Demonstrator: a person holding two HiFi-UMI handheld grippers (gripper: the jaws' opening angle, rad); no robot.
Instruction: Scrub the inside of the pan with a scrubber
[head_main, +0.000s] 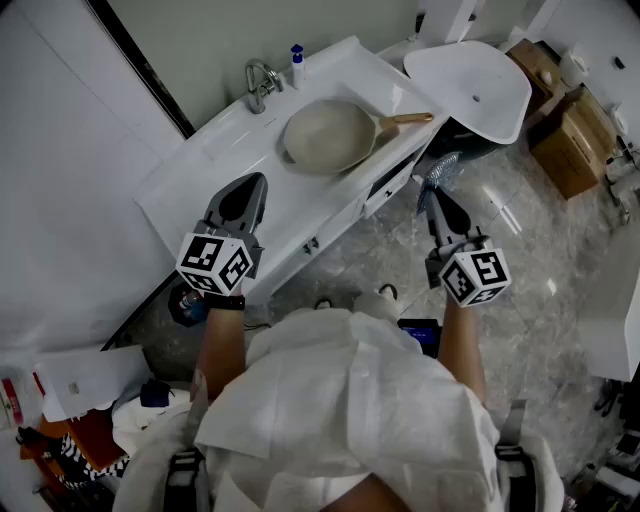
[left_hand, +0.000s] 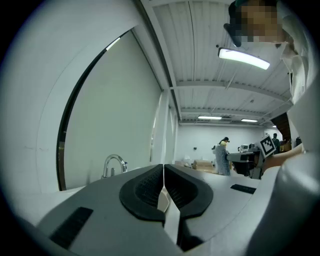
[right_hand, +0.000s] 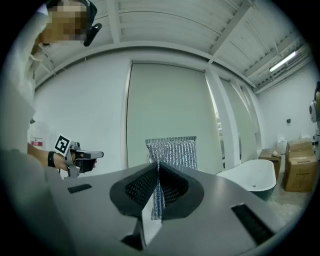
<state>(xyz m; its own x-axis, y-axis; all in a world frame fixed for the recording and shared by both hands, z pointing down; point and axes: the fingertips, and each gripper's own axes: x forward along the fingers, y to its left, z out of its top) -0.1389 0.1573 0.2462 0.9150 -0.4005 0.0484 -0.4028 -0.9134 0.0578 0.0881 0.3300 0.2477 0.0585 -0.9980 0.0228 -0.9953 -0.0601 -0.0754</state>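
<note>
2 grippers, jaws pressed together: left gripper (left_hand: 163, 170) empty, right gripper (right_hand: 158, 172) pinching the mesh scrubber (right_hand: 171, 150). Pan (head_main: 328, 135) on white counter (head_main: 290, 215), ahead-left of scrubber, handle (head_main: 405, 119) pointing toward it.

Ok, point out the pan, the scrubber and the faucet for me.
pan (head_main: 325, 138), head view, middle of its inner bowl.
scrubber (right_hand: 174, 152), right gripper view, silver mesh showing above the jaws.
faucet (head_main: 258, 82), head view, its curved spout.
</note>
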